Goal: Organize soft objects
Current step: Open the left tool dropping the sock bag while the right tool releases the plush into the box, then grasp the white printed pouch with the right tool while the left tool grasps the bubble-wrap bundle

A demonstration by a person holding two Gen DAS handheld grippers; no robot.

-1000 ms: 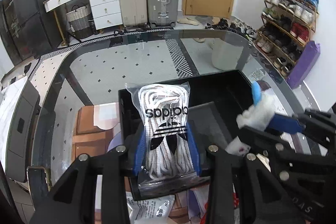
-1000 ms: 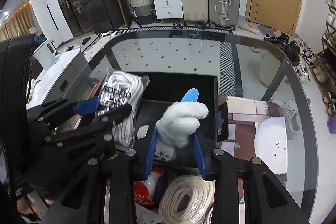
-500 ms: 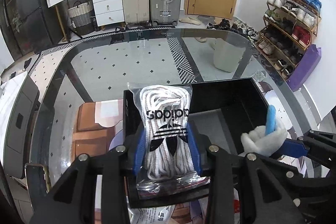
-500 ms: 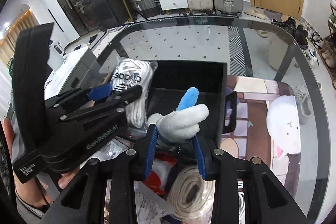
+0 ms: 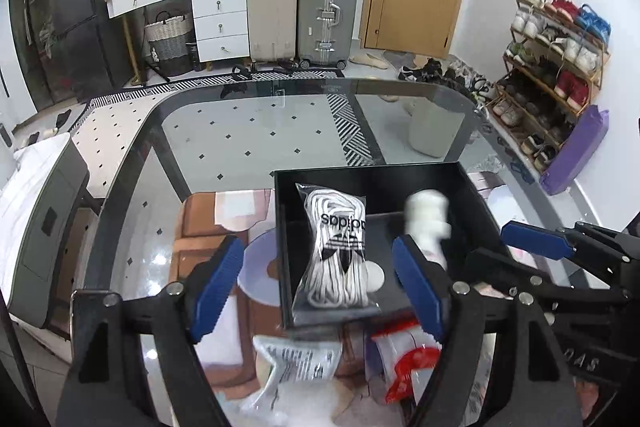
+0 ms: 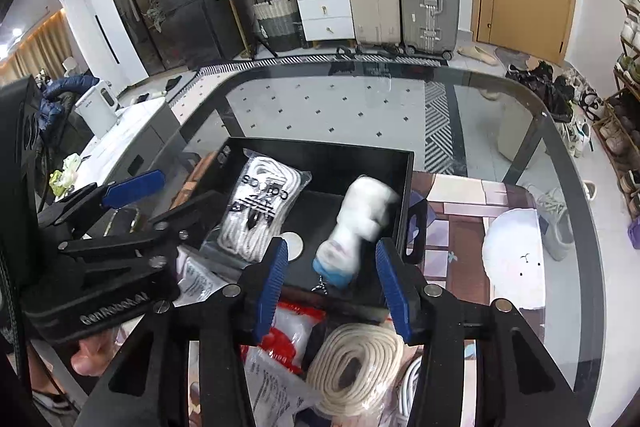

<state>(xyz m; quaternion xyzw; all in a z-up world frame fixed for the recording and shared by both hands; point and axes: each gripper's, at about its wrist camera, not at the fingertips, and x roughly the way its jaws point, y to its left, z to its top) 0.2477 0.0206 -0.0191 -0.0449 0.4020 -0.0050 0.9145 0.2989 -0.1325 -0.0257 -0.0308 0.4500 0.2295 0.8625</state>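
Black box [image 5: 472,187] sits on glass table [image 5: 280,115], w/ 2 soft items inside. Bag of laces [image 5: 338,251] lies in box's left half, long axis running near-to-far, logo end toward far wall; in right wrist view the bag [image 6: 262,211] leans a bit left. White plush [image 6: 360,223] is in right half, blurred, long axis tilted, blue end toward near wall, white end up and away; can't tell if it's resting yet. Left tongs [image 5: 320,287] wide apart, holding nothing, at box's near edge. Right tongs [image 6: 332,283] also wide, empty, plush btwn but not touching pads. 1 rope coil [image 6: 356,363] and 1 red-white packet [image 6: 288,339] lie near side of box. Far table open.
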